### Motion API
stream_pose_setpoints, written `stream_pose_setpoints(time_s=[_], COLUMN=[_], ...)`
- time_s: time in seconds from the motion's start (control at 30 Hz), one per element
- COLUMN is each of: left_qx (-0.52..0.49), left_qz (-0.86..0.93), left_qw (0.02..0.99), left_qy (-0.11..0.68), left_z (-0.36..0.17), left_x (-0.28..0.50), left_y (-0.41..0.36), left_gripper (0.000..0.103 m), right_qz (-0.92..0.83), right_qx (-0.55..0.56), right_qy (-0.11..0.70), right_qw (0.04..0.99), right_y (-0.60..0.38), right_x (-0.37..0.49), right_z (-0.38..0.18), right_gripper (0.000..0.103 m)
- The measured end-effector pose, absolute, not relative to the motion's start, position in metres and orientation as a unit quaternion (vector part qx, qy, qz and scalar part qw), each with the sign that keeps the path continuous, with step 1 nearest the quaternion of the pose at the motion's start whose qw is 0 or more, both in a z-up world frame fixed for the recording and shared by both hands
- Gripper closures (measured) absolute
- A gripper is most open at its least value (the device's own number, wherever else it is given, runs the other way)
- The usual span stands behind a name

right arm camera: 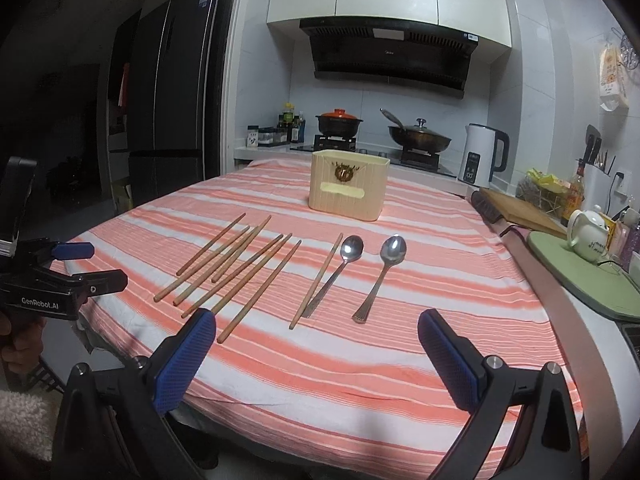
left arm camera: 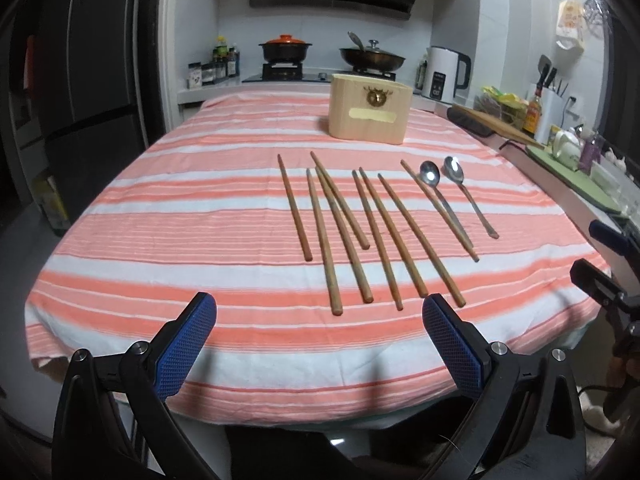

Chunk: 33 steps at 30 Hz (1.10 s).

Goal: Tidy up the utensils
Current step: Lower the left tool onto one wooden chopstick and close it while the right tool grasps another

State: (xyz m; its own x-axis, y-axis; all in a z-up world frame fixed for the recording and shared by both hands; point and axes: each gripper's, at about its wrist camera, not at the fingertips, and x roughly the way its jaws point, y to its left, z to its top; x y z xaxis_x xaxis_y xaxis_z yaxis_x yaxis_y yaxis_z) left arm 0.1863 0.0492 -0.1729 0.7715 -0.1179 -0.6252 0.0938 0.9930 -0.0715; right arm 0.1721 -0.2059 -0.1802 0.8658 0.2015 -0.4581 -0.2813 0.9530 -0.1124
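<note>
The striped counter (left arm camera: 160,216) lies mostly bare to the left and along the near edge. A holder (left arm camera: 370,114) stands at its far side. Both tools, left (left arm camera: 319,314) and right (right arm camera: 317,330), hover wide open over the near edge. Chopsticks (left arm camera: 360,224) and two spoons (right arm camera: 368,268) lie mid-counter.

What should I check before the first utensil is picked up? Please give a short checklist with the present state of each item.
1. Left tongs open and empty: ok.
2. Right tongs open and empty: ok.
3. Beige holder upright on the striped cloth: ok.
4. Holder free inside: cannot tell.
5. Right spoon lies apart from other utensils: ok.
6. Left spoon free of the chopstick beside it: not ok, they touch near the handle ends.
</note>
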Motion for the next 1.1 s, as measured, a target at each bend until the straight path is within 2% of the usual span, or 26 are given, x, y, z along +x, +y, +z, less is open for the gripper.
stream_pose_setpoints(time_s=[0.13,0.33,0.4,0.43,0.5,0.63,0.7,0.77,0.87,1.0,1.1], left_qx=[-0.023,-0.007,0.003,0.009,0.016,0.030,0.035,0.031,0.008,0.008,0.006], left_qz=[-0.053,-0.045,-0.041,-0.039,-0.038,-0.033,-0.028,-0.022,-0.020,-0.012,-0.013], left_qw=[0.937,0.932,0.931,0.930,0.928,0.931,0.933,0.934,0.932,0.931,0.930], left_qy=[0.346,0.359,0.362,0.364,0.369,0.363,0.358,0.356,0.361,0.364,0.368], left_z=[-0.188,-0.203,-0.206,-0.208,-0.212,-0.213,-0.215,-0.217,-0.219,-0.219,-0.219], left_x=[0.199,0.216,0.219,0.221,0.224,0.224,0.224,0.223,0.224,0.225,0.226], left_y=[0.056,0.055,0.052,0.050,0.047,0.040,0.037,0.040,0.047,0.046,0.045], left_gripper=[0.001,0.002,0.005,0.011,0.019,0.021,0.019,0.012,0.006,0.006,0.008], right_qz=[0.130,0.131,0.132,0.133,0.135,0.141,0.141,0.142,0.146,0.158,0.159], right_qx=[-0.091,-0.093,-0.092,-0.092,-0.094,-0.090,-0.082,-0.077,-0.072,-0.067,-0.060], right_qy=[0.241,0.251,0.255,0.256,0.257,0.260,0.267,0.277,0.287,0.302,0.319], right_qw=[0.958,0.955,0.953,0.953,0.952,0.951,0.950,0.947,0.944,0.938,0.932], right_y=[-0.201,-0.197,-0.196,-0.196,-0.192,-0.187,-0.186,-0.185,-0.182,-0.176,-0.174], right_x=[0.181,0.192,0.196,0.198,0.203,0.212,0.220,0.228,0.236,0.242,0.248], right_z=[-0.195,-0.205,-0.208,-0.210,-0.212,-0.218,-0.221,-0.224,-0.227,-0.233,-0.240], right_gripper=[0.001,0.012,0.015,0.016,0.026,0.029,0.036,0.040,0.051,0.067,0.069])
